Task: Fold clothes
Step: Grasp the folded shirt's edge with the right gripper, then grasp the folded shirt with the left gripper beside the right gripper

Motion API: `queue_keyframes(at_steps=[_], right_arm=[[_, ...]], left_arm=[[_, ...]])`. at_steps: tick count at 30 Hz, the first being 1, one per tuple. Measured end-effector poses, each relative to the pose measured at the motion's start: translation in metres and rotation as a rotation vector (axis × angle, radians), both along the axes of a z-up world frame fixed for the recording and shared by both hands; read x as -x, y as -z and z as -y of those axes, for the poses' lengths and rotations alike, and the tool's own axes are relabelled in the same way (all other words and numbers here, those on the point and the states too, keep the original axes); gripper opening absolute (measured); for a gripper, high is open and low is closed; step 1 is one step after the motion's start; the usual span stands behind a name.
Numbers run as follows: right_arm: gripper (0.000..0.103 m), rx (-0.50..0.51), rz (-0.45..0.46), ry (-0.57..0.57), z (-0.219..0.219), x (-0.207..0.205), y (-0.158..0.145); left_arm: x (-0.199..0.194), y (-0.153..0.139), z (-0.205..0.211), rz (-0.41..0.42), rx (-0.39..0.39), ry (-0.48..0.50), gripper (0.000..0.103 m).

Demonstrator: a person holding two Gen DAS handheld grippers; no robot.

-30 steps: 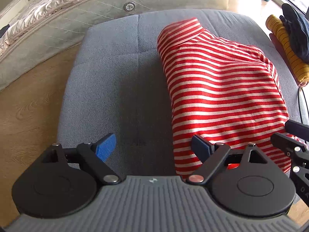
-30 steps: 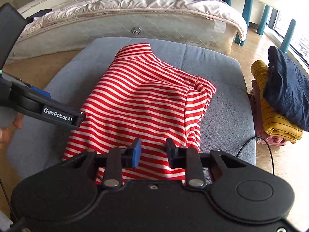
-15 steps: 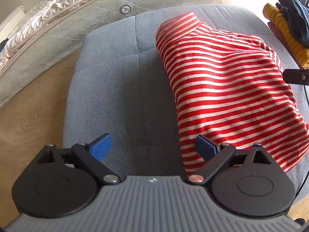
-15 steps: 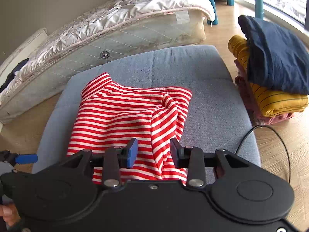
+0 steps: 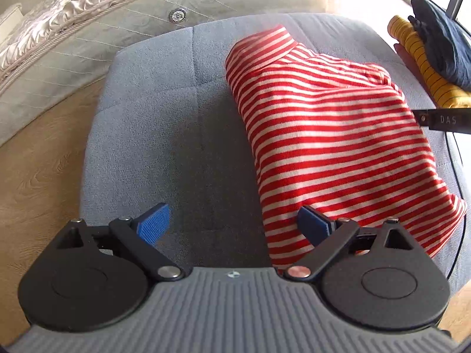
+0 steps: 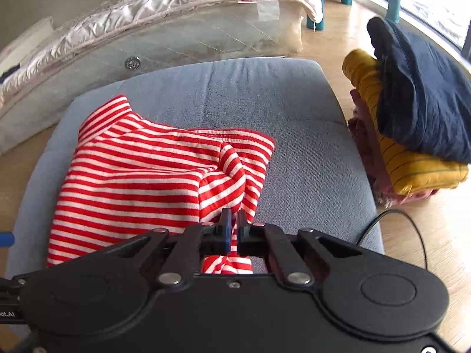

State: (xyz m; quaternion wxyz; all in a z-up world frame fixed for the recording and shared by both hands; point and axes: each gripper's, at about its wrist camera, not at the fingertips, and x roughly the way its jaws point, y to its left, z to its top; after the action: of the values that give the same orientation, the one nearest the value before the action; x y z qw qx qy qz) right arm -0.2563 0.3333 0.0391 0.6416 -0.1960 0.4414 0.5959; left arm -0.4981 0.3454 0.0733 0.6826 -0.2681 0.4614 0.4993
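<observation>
Striped shirt (image 6: 132,173), red and white, lies on the grey cushion (image 6: 294,111), over toward its left side as the right wrist view shows it, collar pointing to the far edge. It looks partly folded: the body is already a compact block, but a sleeve or side panel is bunched up at the near right corner. The right gripper (image 6: 231,226) is clamped shut on that bunched fabric, the cloth pinched between its fingers. The left gripper (image 5: 232,223) is spread wide and empty, hovering over the near edge of the cushion at the shirt's near left corner, one blue pad (image 5: 313,225) just over the stripes.

I judge a final fold and smoothing remain, then moving it off. A stack of folded clothes (image 6: 412,123) sits on the wooden floor (image 6: 435,235) past the right edge. A black cable (image 6: 412,229) loops near the near right corner and could snag. A mattress (image 6: 164,20) lies beyond the far edge.
</observation>
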Motion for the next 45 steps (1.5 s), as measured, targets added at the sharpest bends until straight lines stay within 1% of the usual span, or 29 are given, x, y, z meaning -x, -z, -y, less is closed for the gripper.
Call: queue_keyframes(at_steps=[1, 3, 4, 5, 6, 7, 8, 10, 12, 14, 16, 17, 18, 21, 22, 25, 26, 29, 30, 32, 34, 36, 37, 40, 42, 43, 45], right_arm=[[0.007, -0.007, -0.049, 0.01, 0.001, -0.007, -0.003], [0.032, -0.035, -0.161, 0.023, 0.004, -0.023, -0.009], [0.061, -0.048, -0.204, 0.032, 0.006, -0.03, -0.01], [0.077, -0.059, -0.245, 0.042, 0.008, -0.037, -0.011], [0.077, -0.068, -0.282, 0.05, 0.01, -0.043, -0.011], [0.077, -0.061, -0.294, 0.053, 0.01, -0.046, -0.01], [0.077, -0.053, -0.303, 0.055, 0.009, -0.048, -0.009], [0.077, -0.021, -0.299, 0.047, 0.006, -0.044, -0.003], [0.077, 0.012, -0.295, 0.038, 0.002, -0.04, 0.002], [0.077, 0.043, -0.307, 0.019, -0.002, -0.035, 0.007], [0.077, 0.07, -0.313, 0.008, -0.005, -0.031, 0.013], [0.078, 0.083, -0.312, 0.004, -0.006, -0.029, 0.016], [0.078, 0.093, -0.313, 0.003, -0.004, -0.029, 0.019], [0.078, 0.104, -0.373, 0.02, -0.003, -0.031, 0.027], [0.078, 0.106, -0.387, 0.018, -0.003, -0.031, 0.029], [0.078, 0.102, -0.386, -0.004, -0.006, -0.027, 0.031], [0.078, 0.102, -0.392, -0.009, -0.007, -0.025, 0.032], [0.079, 0.098, -0.395, -0.029, -0.009, -0.024, 0.035], [0.08, 0.095, -0.406, -0.033, -0.009, -0.024, 0.036], [0.083, 0.087, -0.427, -0.039, -0.008, -0.026, 0.038], [0.084, 0.079, -0.424, -0.052, -0.009, -0.026, 0.039], [0.086, 0.072, -0.409, -0.079, -0.01, -0.023, 0.039], [0.088, 0.066, -0.395, -0.094, -0.011, -0.021, 0.038], [0.089, 0.054, -0.329, -0.133, -0.013, -0.012, 0.036], [0.087, 0.046, -0.301, -0.141, -0.013, -0.008, 0.035], [0.084, 0.043, -0.29, -0.144, -0.013, -0.007, 0.035], [0.071, 0.041, -0.311, -0.14, -0.014, -0.008, 0.036]], left_arm=[[0.003, -0.004, -0.002, 0.042, -0.001, -0.002, 0.096], [0.013, -0.013, -0.01, 0.152, 0.0, 0.021, 0.096], [0.019, -0.017, -0.015, 0.214, 0.002, 0.038, 0.096], [0.024, -0.016, -0.019, 0.26, 0.017, 0.043, 0.096], [0.029, -0.014, -0.024, 0.306, 0.033, 0.048, 0.096], [0.034, -0.012, -0.028, 0.351, 0.048, 0.053, 0.096], [0.038, -0.007, -0.033, 0.388, 0.074, 0.03, 0.096], [0.04, 0.002, -0.038, 0.456, 0.114, 0.009, 0.095], [0.036, 0.008, -0.04, 0.528, 0.162, 0.039, 0.095], [0.029, 0.008, -0.04, 0.558, 0.168, 0.083, 0.095], [0.022, 0.01, -0.04, 0.571, 0.177, 0.121, 0.095], [0.019, 0.011, -0.041, 0.562, 0.182, 0.124, 0.095], [0.018, 0.014, -0.041, 0.535, 0.183, 0.124, 0.095], [0.016, 0.019, -0.042, 0.452, 0.164, 0.102, 0.095], [0.016, 0.022, -0.043, 0.471, 0.182, 0.101, 0.095], [0.014, 0.032, -0.048, 0.534, 0.246, 0.099, 0.095], [0.012, 0.035, -0.049, 0.543, 0.26, 0.1, 0.095], [0.006, 0.045, -0.052, 0.512, 0.269, 0.108, 0.095], [0.006, 0.048, -0.053, 0.509, 0.283, 0.1, 0.095], [0.007, 0.06, -0.057, 0.531, 0.334, 0.071, 0.095], [0.008, 0.063, -0.058, 0.551, 0.333, 0.055, 0.095], [0.004, 0.063, -0.059, 0.563, 0.327, 0.073, 0.095], [0.003, 0.063, -0.058, 0.564, 0.323, 0.08, 0.095], [-0.003, 0.062, -0.054, 0.538, 0.304, 0.122, 0.095], [-0.006, 0.06, -0.052, 0.522, 0.285, 0.136, 0.092], [-0.008, 0.06, -0.051, 0.511, 0.279, 0.136, 0.091], [-0.011, 0.059, -0.05, 0.49, 0.26, 0.132, 0.081]])
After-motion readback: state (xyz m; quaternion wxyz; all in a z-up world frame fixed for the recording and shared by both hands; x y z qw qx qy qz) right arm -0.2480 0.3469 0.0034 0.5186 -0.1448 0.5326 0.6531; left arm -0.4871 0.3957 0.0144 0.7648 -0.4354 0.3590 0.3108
